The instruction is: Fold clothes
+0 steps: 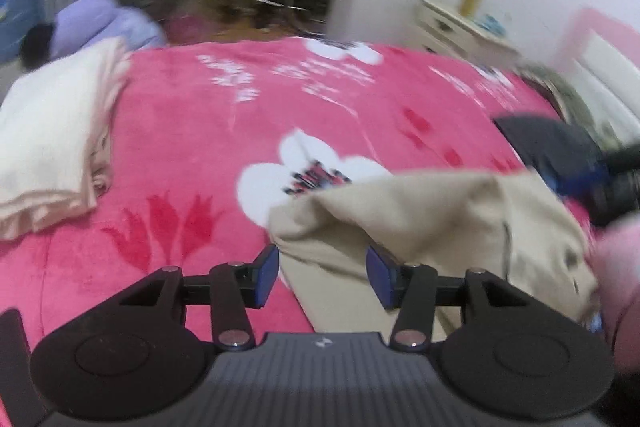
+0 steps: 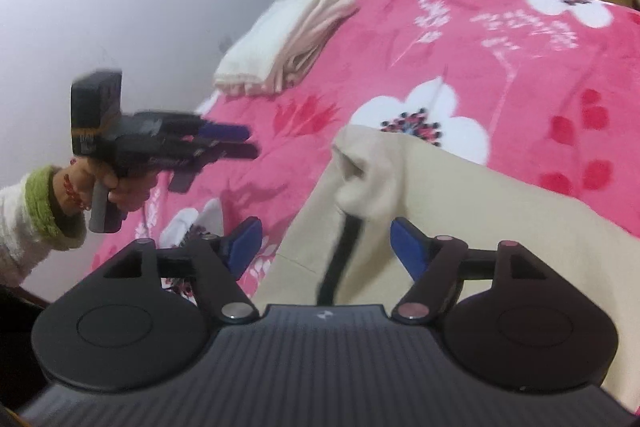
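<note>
Hand-held gripper L (image 1: 322,277) & R (image 2: 326,247): both wide open, nothing gripped. Beige garment (image 2: 460,211) seen rumpled on bed (image 2: 460,39); grip on an edge judged needed next.

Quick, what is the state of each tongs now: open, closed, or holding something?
Left tongs: open, holding nothing, above the edge of the beige garment.
Right tongs: open, holding nothing, over the same garment.
</note>
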Tool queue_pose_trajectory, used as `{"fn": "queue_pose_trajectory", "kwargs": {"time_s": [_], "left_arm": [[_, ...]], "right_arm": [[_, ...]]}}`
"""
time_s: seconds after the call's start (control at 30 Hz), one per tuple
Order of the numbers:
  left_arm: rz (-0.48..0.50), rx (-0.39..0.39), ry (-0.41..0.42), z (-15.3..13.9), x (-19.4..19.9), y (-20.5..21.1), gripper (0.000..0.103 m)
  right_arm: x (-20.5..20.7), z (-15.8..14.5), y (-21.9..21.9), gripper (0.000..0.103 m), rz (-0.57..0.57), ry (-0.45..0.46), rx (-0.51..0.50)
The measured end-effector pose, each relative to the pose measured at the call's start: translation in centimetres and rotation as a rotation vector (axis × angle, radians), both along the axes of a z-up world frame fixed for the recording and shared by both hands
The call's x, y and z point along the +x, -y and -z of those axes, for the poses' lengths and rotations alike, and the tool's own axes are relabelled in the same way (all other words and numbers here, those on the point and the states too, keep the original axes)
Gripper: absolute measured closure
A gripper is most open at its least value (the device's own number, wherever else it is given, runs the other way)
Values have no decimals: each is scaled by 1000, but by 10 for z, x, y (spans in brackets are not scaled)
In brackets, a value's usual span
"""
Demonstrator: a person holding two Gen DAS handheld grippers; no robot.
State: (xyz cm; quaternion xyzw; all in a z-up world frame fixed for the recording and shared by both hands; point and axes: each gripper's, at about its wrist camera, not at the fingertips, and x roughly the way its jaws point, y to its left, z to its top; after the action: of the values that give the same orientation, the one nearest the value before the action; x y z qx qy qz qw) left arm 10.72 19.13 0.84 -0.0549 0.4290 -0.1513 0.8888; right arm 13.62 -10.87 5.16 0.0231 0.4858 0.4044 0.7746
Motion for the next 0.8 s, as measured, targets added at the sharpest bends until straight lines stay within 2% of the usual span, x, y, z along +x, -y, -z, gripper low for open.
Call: {"fn": "queue_pose_trajectory", "kwargs": {"time_s": [0.07, 0.13, 0.23, 0.3, 0.33, 0.37, 0.4, 0.43, 0.5, 0.53, 0.57, 0.67, 0.8], "left_arm": [[-38, -97, -64, 12, 14, -4, 53], [-79, -229, -147, 27, 28, -10, 54], [-167, -460, -268, 56, 49, -18, 54], [-206, -581, -322, 76, 60, -19, 53], [-218, -625, -344, 84, 66, -18, 53], [-228, -654, -365, 90, 72, -18, 53], [-234, -662, -379, 95, 78, -17, 53], [-237, -661, -386, 99, 83, -16, 54], [-246, -654, -384, 105, 90, -15, 63], [-252, -653, -380, 107, 93, -16, 80], [-256, -655, -374, 109, 95, -17, 89], [-239, -632, -329, 106, 97, -24, 94], [-194, -608, -294, 105, 101, -39, 96]], "right_arm": [[-3, 8, -27, 31, -36, 43, -112], [-10, 16, -48, 31, -65, 115, -229], [-19, 25, -57, 35, -126, 158, -229], [-25, 31, -64, 46, -166, 187, -229], [-28, 34, -67, 49, -186, 201, -229], [-31, 37, -70, 57, -206, 215, -228], [-34, 40, -73, 68, -227, 229, -228], [-37, 43, -76, 73, -247, 244, -228], [-43, 49, -82, 83, -287, 272, -227], [-47, 52, -85, 85, -307, 287, -227], [-50, 55, -88, 87, -328, 301, -226], [-59, 63, -98, 89, -388, 344, -225], [-71, 75, -110, 89, -469, 401, -223]]}}
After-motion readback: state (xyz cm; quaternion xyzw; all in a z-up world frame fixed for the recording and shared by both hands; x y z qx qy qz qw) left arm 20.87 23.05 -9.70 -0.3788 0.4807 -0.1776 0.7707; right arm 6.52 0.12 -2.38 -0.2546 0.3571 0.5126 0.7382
